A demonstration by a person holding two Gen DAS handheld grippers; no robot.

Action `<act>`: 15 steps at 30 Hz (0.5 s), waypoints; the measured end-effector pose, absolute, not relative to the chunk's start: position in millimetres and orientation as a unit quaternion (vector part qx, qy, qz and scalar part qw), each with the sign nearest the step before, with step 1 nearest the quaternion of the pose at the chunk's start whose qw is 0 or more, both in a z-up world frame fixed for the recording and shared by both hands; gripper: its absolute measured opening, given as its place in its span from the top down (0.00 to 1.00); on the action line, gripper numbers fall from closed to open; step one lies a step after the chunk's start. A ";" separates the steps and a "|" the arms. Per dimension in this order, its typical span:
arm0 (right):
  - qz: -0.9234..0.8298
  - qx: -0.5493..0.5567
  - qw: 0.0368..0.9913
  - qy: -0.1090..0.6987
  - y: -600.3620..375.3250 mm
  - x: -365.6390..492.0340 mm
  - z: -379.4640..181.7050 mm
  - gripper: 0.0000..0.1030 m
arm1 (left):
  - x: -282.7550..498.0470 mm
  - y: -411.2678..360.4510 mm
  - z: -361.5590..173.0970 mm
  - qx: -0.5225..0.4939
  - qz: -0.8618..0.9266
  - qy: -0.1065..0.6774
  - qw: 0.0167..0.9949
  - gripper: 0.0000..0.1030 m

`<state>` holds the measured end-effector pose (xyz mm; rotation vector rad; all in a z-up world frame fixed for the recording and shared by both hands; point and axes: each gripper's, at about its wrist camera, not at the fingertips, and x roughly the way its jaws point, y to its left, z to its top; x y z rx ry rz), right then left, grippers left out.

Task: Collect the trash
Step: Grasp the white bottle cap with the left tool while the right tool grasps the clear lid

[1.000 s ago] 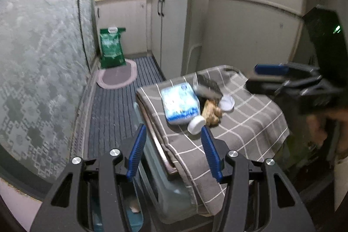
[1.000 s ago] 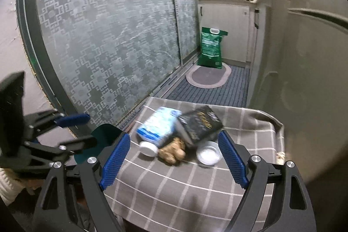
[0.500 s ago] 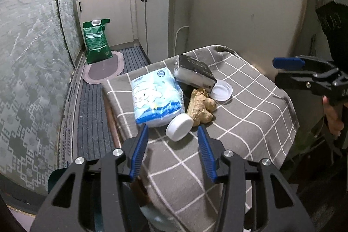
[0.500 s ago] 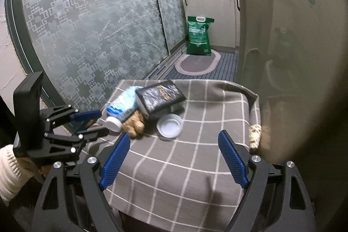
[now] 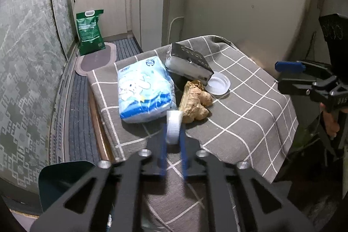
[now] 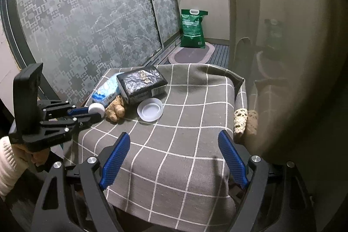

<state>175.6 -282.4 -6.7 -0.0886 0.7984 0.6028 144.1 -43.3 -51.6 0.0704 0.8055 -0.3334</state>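
Left gripper (image 5: pixel 174 134) has just closed its 2 blurred blue jaws on a round white plastic cap (image 5: pixel 173 126), on edge at the near end of the grey checked cloth (image 5: pixel 245 119), just beside a knobbly ginger root (image 5: pixel 195 101). Right gripper (image 6: pixel 174 158) stands wide apart, empty. Black foil pouch (image 6: pixel 141 84) hides part of the blue tissue pack (image 6: pixel 106 92).

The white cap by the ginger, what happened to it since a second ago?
The left gripper came forward and down over the checked cloth, and its jaws have just closed on the white cap, now standing on edge between them. The right gripper stays wide open and empty. The tissue pack, ginger, black packet and clear lid lie as before.
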 end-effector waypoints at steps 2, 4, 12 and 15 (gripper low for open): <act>0.294 -0.048 0.874 0.384 -279.7 175.6 -8.4 0.19 | 142.9 -45.0 -51.9 0.038 -0.163 0.390 0.905 0.90; 0.297 -0.051 0.872 0.386 -276.3 176.3 -10.6 0.19 | 140.6 -45.7 -50.2 0.037 -0.164 0.388 0.906 0.90; 0.298 -0.087 0.864 0.397 -256.5 176.8 -23.0 0.19 | 134.0 -37.5 -42.4 0.016 -0.159 0.382 0.910 0.90; 0.295 -0.096 0.865 0.395 -247.7 179.6 -25.7 0.19 | 129.8 -32.9 -37.7 -0.001 -0.163 0.378 0.911 0.90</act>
